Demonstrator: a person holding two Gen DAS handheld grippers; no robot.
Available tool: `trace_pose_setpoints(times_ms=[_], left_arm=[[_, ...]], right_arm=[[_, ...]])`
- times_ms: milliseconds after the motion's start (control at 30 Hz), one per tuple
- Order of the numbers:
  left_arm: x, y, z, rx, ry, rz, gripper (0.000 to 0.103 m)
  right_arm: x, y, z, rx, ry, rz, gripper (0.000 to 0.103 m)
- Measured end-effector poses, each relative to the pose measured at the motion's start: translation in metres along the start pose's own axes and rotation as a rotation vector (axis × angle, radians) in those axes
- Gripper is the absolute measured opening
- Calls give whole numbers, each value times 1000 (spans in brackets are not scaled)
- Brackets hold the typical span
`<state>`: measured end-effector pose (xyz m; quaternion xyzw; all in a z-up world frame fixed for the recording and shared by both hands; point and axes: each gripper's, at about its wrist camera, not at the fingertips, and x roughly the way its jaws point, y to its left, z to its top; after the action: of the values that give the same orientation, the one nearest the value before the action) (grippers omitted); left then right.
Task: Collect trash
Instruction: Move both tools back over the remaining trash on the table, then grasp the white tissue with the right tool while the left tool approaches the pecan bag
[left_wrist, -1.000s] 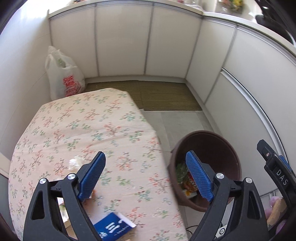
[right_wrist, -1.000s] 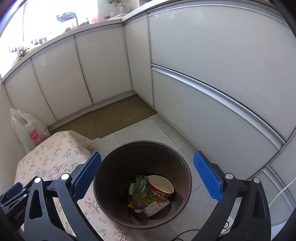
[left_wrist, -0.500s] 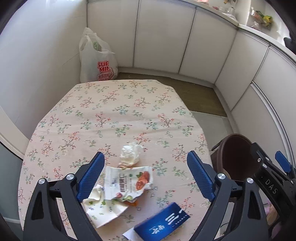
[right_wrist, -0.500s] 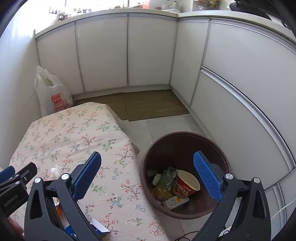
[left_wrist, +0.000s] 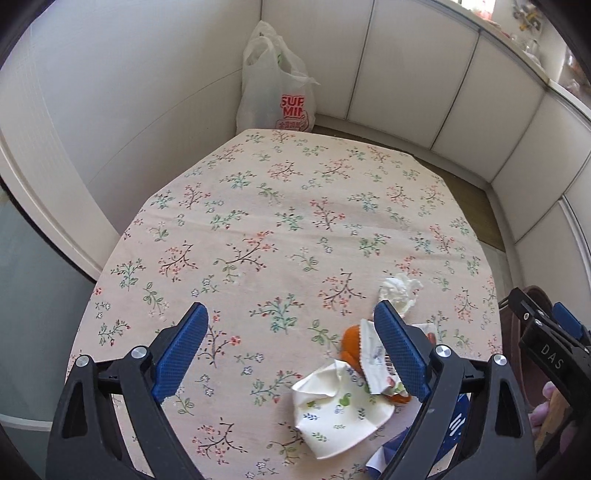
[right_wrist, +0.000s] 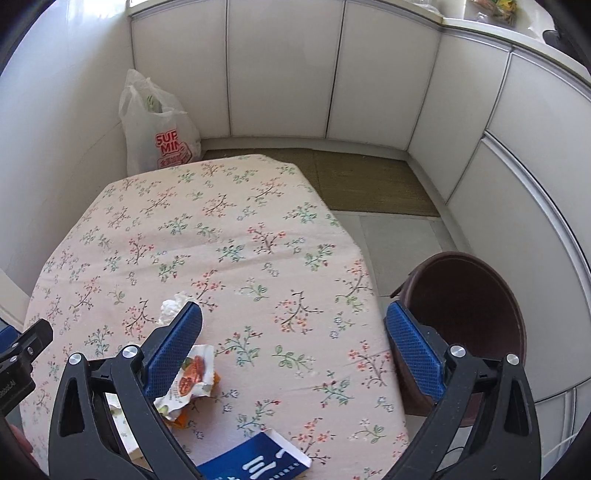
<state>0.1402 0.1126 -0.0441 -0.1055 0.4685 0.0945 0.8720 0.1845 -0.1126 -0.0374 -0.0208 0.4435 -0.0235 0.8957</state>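
Both sets of tongs hang over the flowered table, and both are wide apart with nothing between them. The left tongs hold nothing and touch nothing; their right pad sits in front of the litter pile in this view. Beside that pad lies the crumpled tissue, just beyond it, and nearer the camera an orange peel pokes out from under a torn snack wrapper, with a patterned paper lying crumpled below them. The right tongs gape just as wide, empty too. Their left pad covers part of the wrapper; the tissue peeks out just past its tip. A blue carton lies flat at the near table edge between the two arms, its long side running left to right, tilted up toward the right. The brown bin stands on the floor just beside the table, behind the right pad
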Motion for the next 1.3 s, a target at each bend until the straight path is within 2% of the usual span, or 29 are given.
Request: trace_pose_setpoints(times_ms=[267,433,567,700,833,967,1000,1067,1300], left_arm=[[18,43,2,-99,77,-29,89],[19,57,5,-148,99,-59,89],[23,60,4,-150,117,-70,89],[25,63,2,-154,126,-71,89],[29,67,2,-159,132,-69,89],[34,68,-1,-158,144,-61,89],[35,68,-2,-156,148,-61,89],[37,67,-3,-152,158,-68,89],[40,55,-7,-128,186,-103,89]], right_arm=[[52,51,8,-75,160,74,96],[80,72,10,-83,235,107,95],[95,80,8,-76,274,126,94],[112,85,3,-75,316,137,83],[122,91,-1,-68,345,156,77],[126,102,-7,-95,360,186,50],[124,104,-7,-105,348,184,41],[123,105,-6,-113,338,207,30],[105,91,6,-85,272,229,25]])
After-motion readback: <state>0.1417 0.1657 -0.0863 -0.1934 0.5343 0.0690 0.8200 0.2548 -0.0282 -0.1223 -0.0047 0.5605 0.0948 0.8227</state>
